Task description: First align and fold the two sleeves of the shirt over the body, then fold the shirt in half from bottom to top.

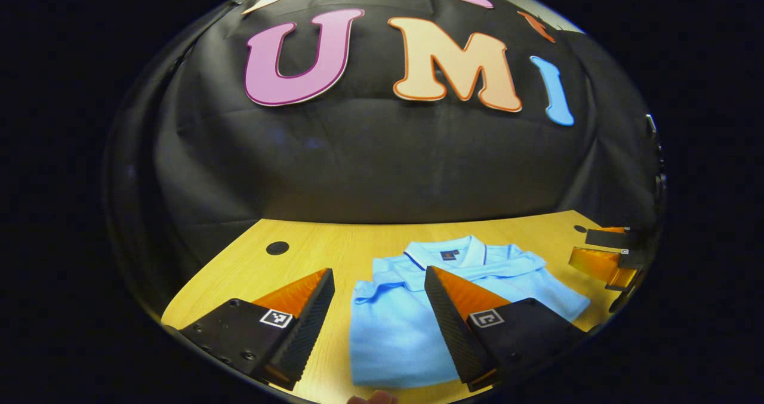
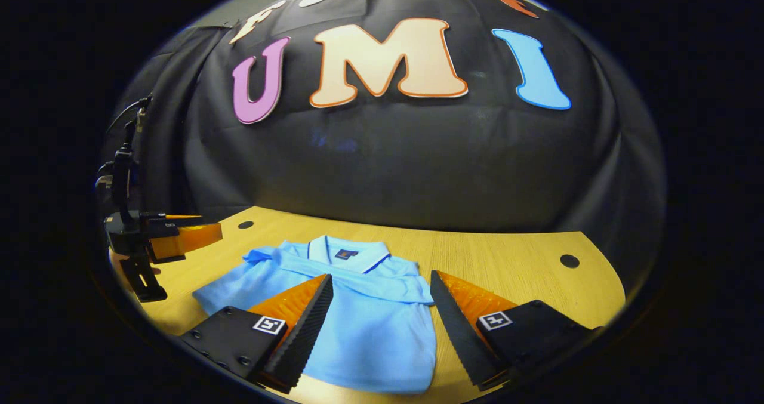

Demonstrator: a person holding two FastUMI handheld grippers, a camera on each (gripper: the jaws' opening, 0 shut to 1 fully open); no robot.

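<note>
A light blue polo shirt (image 1: 394, 332) lies flat on the wooden table (image 1: 334, 246), collar toward the wall, with sleeve cloth folded across the chest below the collar. My left gripper (image 1: 377, 273) is open over the shirt's left edge, one finger above bare table and the other above the cloth. My right gripper (image 2: 381, 277) is open over the shirt (image 2: 370, 326) at its right edge, nothing between its fingers. The right gripper (image 1: 606, 259) also appears far right in the left gripper view. The left gripper (image 2: 179, 237) appears far left in the right gripper view.
The table (image 2: 507, 261) has round dark holes near its back corners (image 1: 277, 248) (image 2: 569, 261). Bare wood runs behind and beside the shirt. The black cloth wall stands right behind the table. A person's fingertip (image 1: 373, 398) peeks in at the bottom edge.
</note>
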